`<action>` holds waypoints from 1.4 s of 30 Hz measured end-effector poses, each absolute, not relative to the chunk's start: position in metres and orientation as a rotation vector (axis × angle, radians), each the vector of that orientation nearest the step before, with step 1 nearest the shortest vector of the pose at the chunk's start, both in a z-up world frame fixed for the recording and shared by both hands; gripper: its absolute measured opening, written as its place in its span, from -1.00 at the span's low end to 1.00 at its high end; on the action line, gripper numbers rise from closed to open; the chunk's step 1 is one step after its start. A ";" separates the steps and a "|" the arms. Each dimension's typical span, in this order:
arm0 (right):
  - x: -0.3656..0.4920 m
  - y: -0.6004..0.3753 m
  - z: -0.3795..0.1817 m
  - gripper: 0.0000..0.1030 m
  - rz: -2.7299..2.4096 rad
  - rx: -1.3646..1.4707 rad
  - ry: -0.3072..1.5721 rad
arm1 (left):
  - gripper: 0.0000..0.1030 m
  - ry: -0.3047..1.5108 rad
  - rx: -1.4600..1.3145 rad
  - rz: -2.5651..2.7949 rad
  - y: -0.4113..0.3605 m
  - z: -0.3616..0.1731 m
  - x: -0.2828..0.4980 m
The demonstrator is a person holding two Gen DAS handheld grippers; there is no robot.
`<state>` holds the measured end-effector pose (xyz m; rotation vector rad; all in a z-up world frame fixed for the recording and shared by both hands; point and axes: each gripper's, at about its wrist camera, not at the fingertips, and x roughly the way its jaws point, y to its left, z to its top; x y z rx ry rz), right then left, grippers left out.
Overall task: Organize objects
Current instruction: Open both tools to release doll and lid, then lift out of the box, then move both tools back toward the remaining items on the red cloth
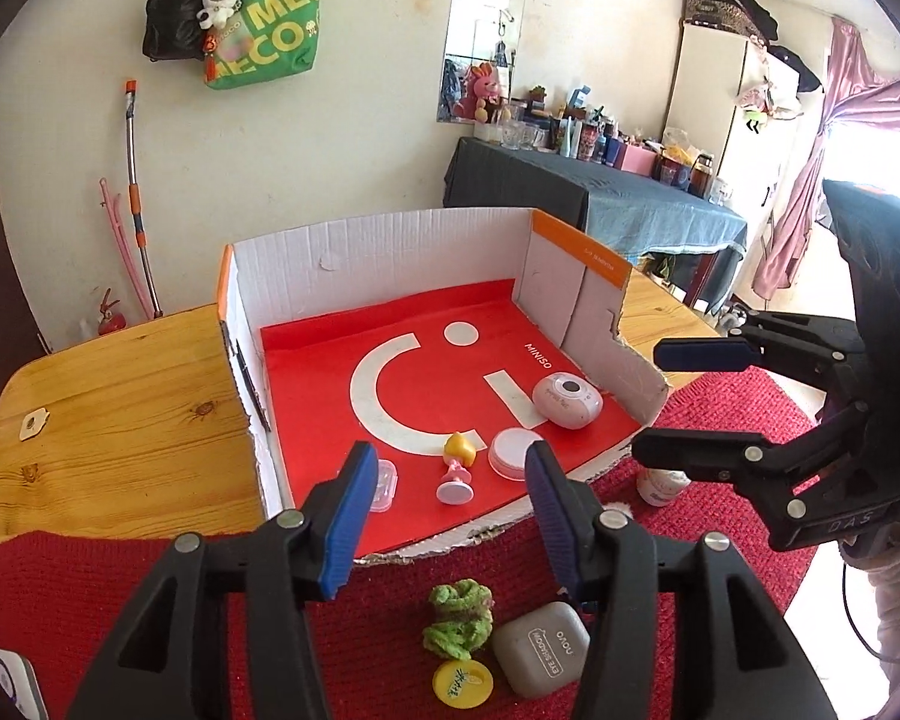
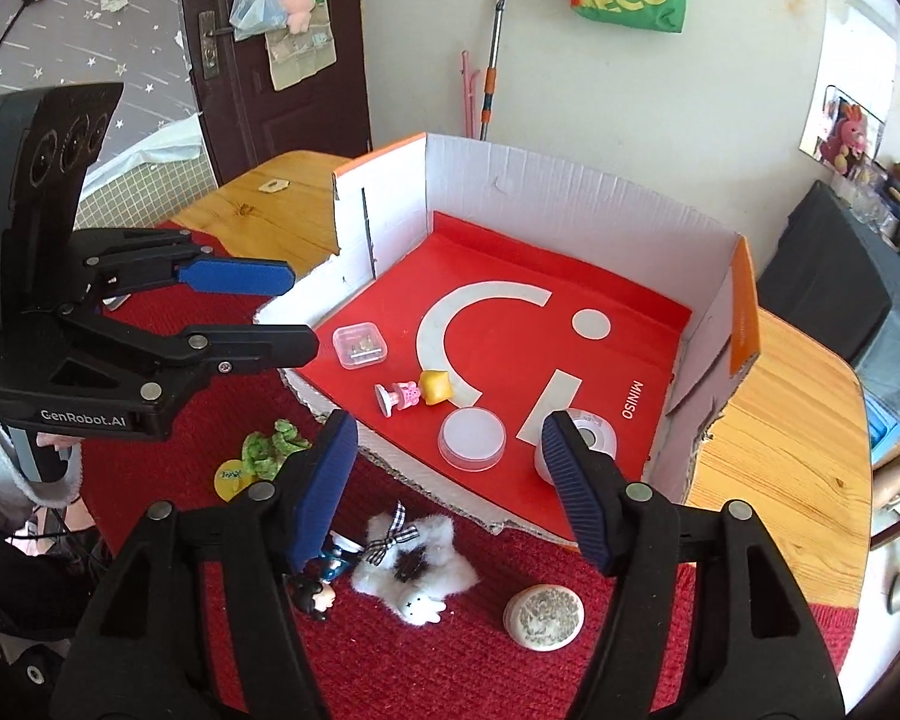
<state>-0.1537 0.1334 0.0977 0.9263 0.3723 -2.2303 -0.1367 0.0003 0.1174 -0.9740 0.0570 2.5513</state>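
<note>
A white cardboard box [image 1: 390, 252] with a red floor lies open on the table. Inside are a pink round device [image 1: 567, 401], a white round lid [image 1: 515, 453], a pink and yellow figurine [image 1: 457, 468] and a small clear case [image 1: 384, 486]. My left gripper [image 1: 450, 516] hovers open above the box's torn front edge, holding nothing. My right gripper [image 2: 450, 489] is also open and holds nothing, above the front right of the box [image 2: 540, 192]. Its right finger partly hides the pink device [image 2: 594, 438]. Each gripper shows in the other's view, beside the box.
On the red knitted cloth [image 1: 90, 600] in front lie a green scrunchie [image 1: 457, 618], a grey case [image 1: 540, 648], a yellow cap [image 1: 463, 683], a small doll [image 2: 324, 582], a white fluffy toy [image 2: 414, 564] and a round glittery compact [image 2: 544, 615]. The wooden table [image 1: 120, 408] flanks the box.
</note>
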 end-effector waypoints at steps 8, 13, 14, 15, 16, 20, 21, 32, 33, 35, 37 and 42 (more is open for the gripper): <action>-0.118 0.158 0.113 0.52 -2.382 0.837 0.269 | 0.40 0.015 -0.890 2.636 -0.011 0.121 -0.106; -0.100 0.168 0.109 0.69 -2.494 0.789 0.208 | 0.58 -0.006 -0.868 2.674 -0.014 0.114 -0.089; -0.097 0.170 0.107 0.73 -2.518 0.781 0.203 | 0.62 -0.007 -0.870 2.679 -0.015 0.111 -0.086; -0.094 0.171 0.106 0.76 -2.537 0.775 0.199 | 0.64 -0.007 -0.874 2.685 -0.015 0.108 -0.084; -0.092 0.172 0.103 0.78 -2.555 0.772 0.196 | 0.66 -0.006 -0.877 2.690 -0.015 0.104 -0.081; -0.085 0.176 0.090 0.82 -2.605 0.778 0.172 | 0.79 -0.011 -0.902 2.699 -0.014 0.088 -0.072; -0.084 0.177 0.087 0.82 -2.614 0.782 0.159 | 0.80 -0.017 -0.913 2.698 -0.014 0.084 -0.070; -0.085 0.191 0.056 0.82 -2.664 0.865 0.064 | 0.80 -0.058 -1.033 2.680 -0.019 0.048 -0.069; -0.086 0.192 0.054 0.82 -2.663 0.875 0.059 | 0.80 -0.061 -1.045 2.678 -0.020 0.046 -0.070; -0.088 0.195 0.051 0.82 -2.659 0.895 0.046 | 0.80 -0.066 -1.070 2.670 -0.022 0.041 -0.071; -0.090 0.197 0.047 0.82 -2.660 0.914 0.043 | 0.80 -0.066 -1.093 2.666 -0.023 0.037 -0.072; -0.098 0.202 0.040 0.82 -2.682 0.954 0.057 | 0.80 -0.048 -1.132 2.667 -0.027 0.031 -0.074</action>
